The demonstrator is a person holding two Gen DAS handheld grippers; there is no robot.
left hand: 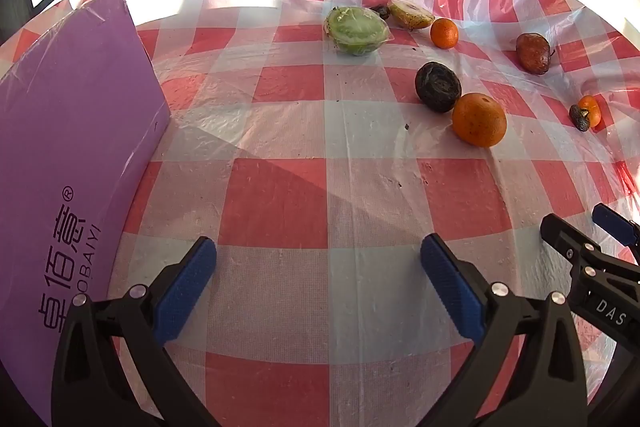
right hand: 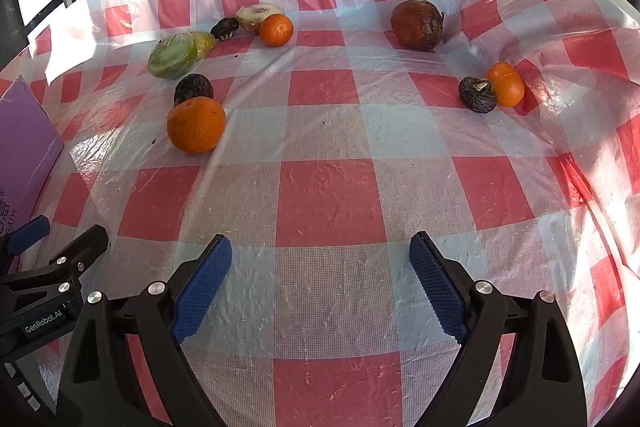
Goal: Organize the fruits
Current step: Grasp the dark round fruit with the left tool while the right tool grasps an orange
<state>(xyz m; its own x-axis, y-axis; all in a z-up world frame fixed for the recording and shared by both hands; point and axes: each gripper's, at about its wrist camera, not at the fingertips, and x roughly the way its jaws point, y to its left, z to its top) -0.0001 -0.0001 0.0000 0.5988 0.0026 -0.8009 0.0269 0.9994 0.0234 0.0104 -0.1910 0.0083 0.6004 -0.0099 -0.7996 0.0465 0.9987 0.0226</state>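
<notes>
Several fruits lie on the red-and-white checked tablecloth (left hand: 280,203). A large orange (left hand: 479,119) (right hand: 196,125) touches a dark wrinkled fruit (left hand: 438,87) (right hand: 193,89). A wrapped green fruit half (left hand: 356,31) (right hand: 173,55), a pale cut half (left hand: 411,12) (right hand: 258,15) and a small orange (left hand: 444,33) (right hand: 276,30) lie farther back. A brown fruit (left hand: 533,53) (right hand: 417,24) and a small orange beside a dark fruit (left hand: 585,113) (right hand: 493,89) lie to the right. My left gripper (left hand: 318,287) and right gripper (right hand: 320,283) are open and empty, near the table's front.
A purple box (left hand: 68,147) (right hand: 22,151) with printed characters stands at the left edge. The plastic cover is wrinkled and bunched at the right side (right hand: 580,131). Windows run behind the table.
</notes>
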